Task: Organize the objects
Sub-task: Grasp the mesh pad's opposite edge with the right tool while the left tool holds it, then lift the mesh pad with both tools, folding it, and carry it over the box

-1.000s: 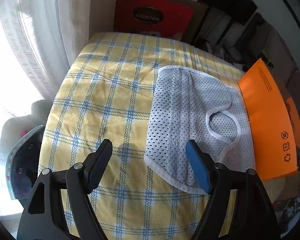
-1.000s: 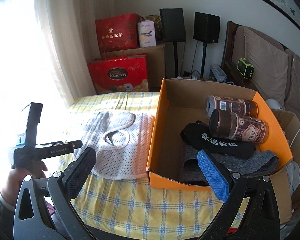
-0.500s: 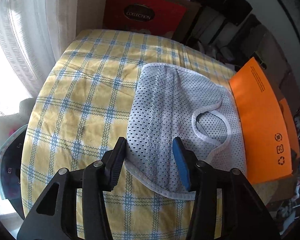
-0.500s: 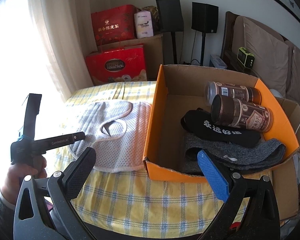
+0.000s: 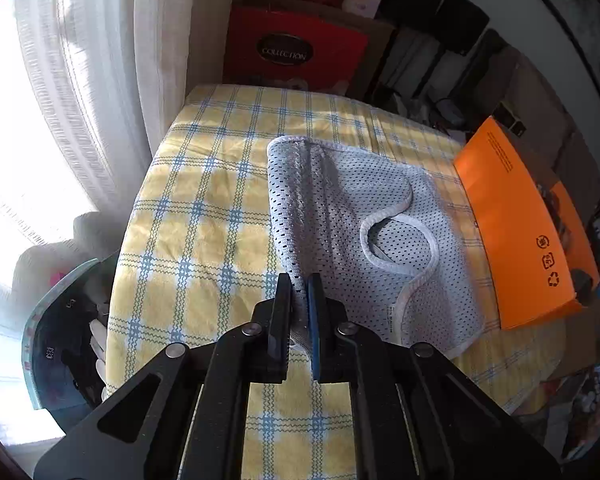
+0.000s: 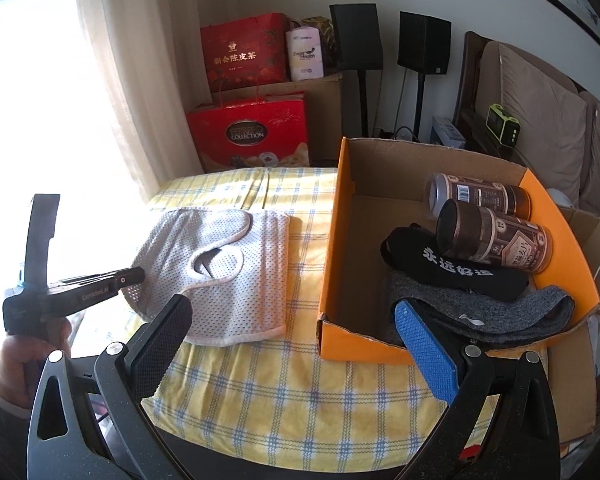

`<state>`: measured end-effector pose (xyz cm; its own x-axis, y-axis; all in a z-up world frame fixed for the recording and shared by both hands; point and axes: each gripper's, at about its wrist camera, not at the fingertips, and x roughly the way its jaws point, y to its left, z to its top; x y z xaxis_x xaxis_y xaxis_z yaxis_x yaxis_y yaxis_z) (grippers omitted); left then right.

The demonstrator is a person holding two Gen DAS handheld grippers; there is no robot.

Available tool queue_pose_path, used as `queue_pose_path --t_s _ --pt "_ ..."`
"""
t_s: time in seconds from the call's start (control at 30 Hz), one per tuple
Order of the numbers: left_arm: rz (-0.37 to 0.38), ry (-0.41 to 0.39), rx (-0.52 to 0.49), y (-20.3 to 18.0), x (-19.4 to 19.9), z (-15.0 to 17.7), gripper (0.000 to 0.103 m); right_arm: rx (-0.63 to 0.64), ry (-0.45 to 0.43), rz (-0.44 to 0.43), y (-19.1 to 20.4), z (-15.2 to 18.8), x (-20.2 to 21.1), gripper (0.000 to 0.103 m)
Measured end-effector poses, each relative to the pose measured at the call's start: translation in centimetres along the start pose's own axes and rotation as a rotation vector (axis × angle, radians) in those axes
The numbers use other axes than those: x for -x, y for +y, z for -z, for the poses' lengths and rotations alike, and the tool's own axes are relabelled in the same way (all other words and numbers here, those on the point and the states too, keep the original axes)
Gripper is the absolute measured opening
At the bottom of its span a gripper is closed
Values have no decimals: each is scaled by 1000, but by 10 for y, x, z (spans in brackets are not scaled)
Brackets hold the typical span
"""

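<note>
A white mesh garment [image 5: 340, 208] lies on the yellow checked tablecloth [image 5: 204, 240], just left of an orange cardboard box [image 5: 512, 220]. My left gripper [image 5: 299, 292] is closing, and its pads pinch the garment's near left edge, which rises in a fold. In the right wrist view the same garment [image 6: 236, 280] lies beside the box [image 6: 332, 264]. The left gripper [image 6: 134, 276], held by a hand [image 6: 24, 356], nips the garment's left corner. My right gripper [image 6: 292, 306] hovers open over the table's near side, holding nothing.
Inside the box lie two brown jars [image 6: 496, 240], a black cloth with white characters [image 6: 452, 268] and a grey cloth [image 6: 500, 312]. Red gift boxes [image 6: 248, 136] and speakers [image 6: 356, 36] stand behind the table. A curtain [image 5: 100, 80] hangs left, a sofa [image 6: 540, 112] sits right.
The left gripper moved in over the garment's near left edge and its jaws went from wide apart to pinching the fabric, which now stands up in a fold. The right gripper stayed put.
</note>
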<state>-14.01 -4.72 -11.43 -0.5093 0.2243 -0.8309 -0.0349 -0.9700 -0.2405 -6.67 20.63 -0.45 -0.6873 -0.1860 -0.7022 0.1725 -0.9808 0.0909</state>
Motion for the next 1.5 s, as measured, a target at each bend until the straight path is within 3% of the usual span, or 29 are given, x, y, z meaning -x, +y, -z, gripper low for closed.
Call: queue_pose_path --t_s 0.33,0.5,0.57,0.73,0.97,1.2,1.27,1.5 --pt "-15 9 57 44 25 25 7 81 16 -115 44 -4 -10 100" --pt "-7 10 73 55 31 33 7 145 68 -135 71 -2 -33 98" --pt "-3 11 77 58 32 35 7 162 100 -141 78 1 -49 94" --pt "-12 13 71 59 29 36 8 146 205 -163 78 9 -96 68" --pt "-8 26 79 63 24 34 13 67 274 -207 65 16 -132 68" --pt "8 36 99 68 17 34 14 43 277 -225 64 15 -139 63" --pt "14 34 105 69 16 34 14 46 280 -220 65 14 -142 47" --pt "27 -21 88 58 29 32 11 53 261 -235 69 15 -140 27"
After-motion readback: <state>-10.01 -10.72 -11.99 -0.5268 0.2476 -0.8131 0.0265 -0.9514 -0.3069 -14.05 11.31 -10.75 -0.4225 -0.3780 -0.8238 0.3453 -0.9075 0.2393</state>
